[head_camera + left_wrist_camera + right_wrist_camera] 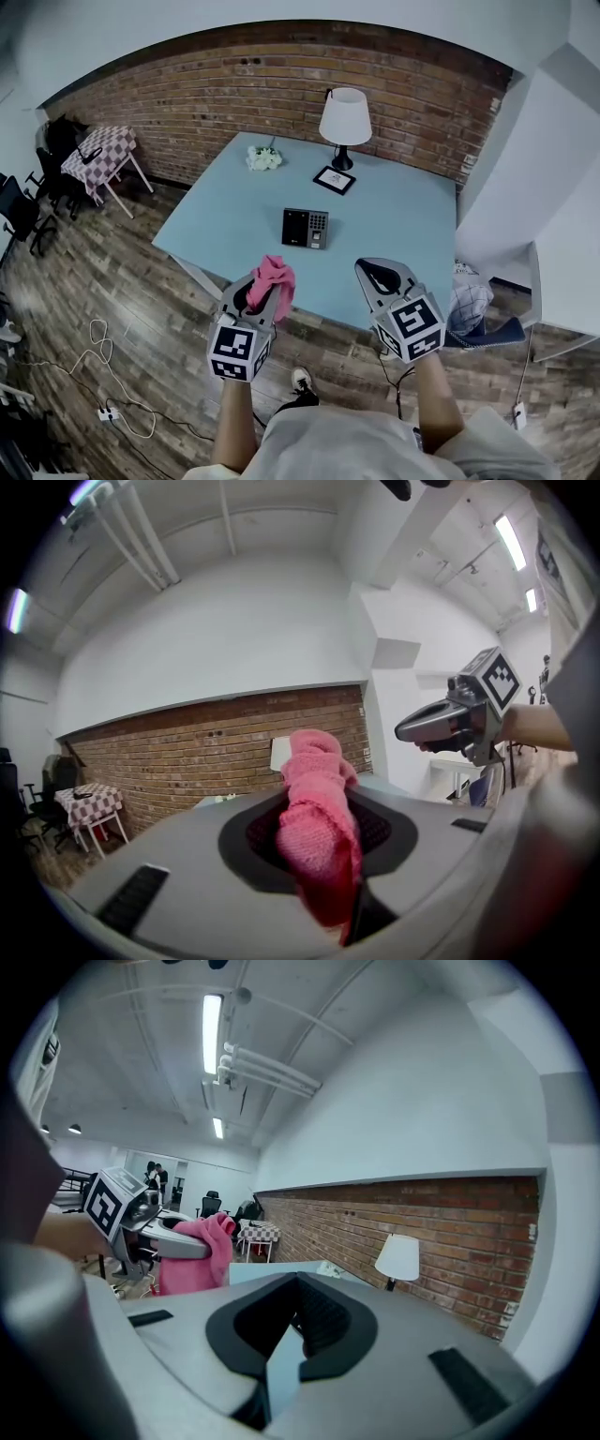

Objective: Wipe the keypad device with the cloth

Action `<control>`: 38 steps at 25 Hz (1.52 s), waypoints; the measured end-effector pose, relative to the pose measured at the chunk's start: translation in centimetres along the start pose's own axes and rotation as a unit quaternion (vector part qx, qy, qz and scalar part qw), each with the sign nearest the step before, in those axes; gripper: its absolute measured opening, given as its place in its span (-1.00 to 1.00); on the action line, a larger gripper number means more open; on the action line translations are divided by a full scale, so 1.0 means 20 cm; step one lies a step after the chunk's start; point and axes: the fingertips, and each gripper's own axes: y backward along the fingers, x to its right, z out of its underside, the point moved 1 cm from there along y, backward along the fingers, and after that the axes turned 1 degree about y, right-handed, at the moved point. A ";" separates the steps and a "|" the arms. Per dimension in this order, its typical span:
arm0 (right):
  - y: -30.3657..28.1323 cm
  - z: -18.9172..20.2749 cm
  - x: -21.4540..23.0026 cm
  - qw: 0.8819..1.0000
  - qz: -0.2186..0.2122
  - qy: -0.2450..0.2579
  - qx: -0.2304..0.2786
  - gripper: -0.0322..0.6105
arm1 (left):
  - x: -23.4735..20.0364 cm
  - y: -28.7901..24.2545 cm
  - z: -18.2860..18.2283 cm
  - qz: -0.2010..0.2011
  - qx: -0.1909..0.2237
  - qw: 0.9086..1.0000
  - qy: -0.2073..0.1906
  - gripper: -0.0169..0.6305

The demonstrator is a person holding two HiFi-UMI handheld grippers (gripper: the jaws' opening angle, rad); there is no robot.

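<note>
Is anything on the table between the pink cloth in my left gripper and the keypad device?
Nothing visible does. Only bare table lies between the cloth, clamped in the left gripper, and the keypad device. The lamp, frame and flowers stand beyond the device.

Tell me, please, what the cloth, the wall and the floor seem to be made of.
The cloth looks like soft pink knitted fabric, matte, with a looped texture. The wall is bare red brick with pale mortar lines. The floor looks like grey-brown wood planks, perhaps laminate.
</note>
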 end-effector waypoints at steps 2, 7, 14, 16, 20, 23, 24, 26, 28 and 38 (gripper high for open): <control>-0.08 0.00 0.01 1.000 -0.004 -0.005 -0.005 -0.85 | -0.06 -0.06 0.01 0.009 -0.002 1.000 0.001 -0.49; -0.29 0.04 0.03 1.000 -0.002 -0.014 -0.027 -0.85 | -0.20 -0.18 0.07 0.028 -0.008 1.000 0.005 -0.49; -0.50 0.09 0.09 0.998 0.036 -0.035 -0.047 -0.85 | -0.40 -0.35 0.10 0.055 -0.011 0.998 -0.001 -0.49; -0.54 0.10 0.12 0.997 0.050 -0.041 -0.050 -0.85 | -0.44 -0.39 0.10 0.063 -0.010 0.998 -0.008 -0.49; -0.59 0.13 0.15 0.995 0.067 -0.046 -0.060 -0.85 | -0.52 -0.49 0.09 0.071 -0.011 0.997 -0.016 -0.49; -0.64 0.18 0.18 0.994 0.072 -0.049 -0.072 -0.85 | -0.59 -0.57 0.06 0.068 -0.002 0.998 -0.015 -0.49; -0.67 0.20 0.19 0.993 0.074 -0.052 -0.077 -0.85 | -0.61 -0.60 0.06 0.066 0.001 0.998 -0.013 -0.49; -0.72 0.24 0.21 0.992 0.073 -0.057 -0.084 -0.85 | -0.65 -0.67 0.05 0.065 0.002 0.998 -0.013 -0.49; -0.77 0.26 0.23 0.992 0.069 -0.058 -0.089 -0.85 | -0.68 -0.75 0.06 0.067 -0.001 0.998 -0.020 -0.49; -1.10 0.44 0.41 0.988 0.054 -0.071 -0.123 -0.85 | -0.76 -1.20 0.25 0.078 -0.061 0.994 -0.044 -0.49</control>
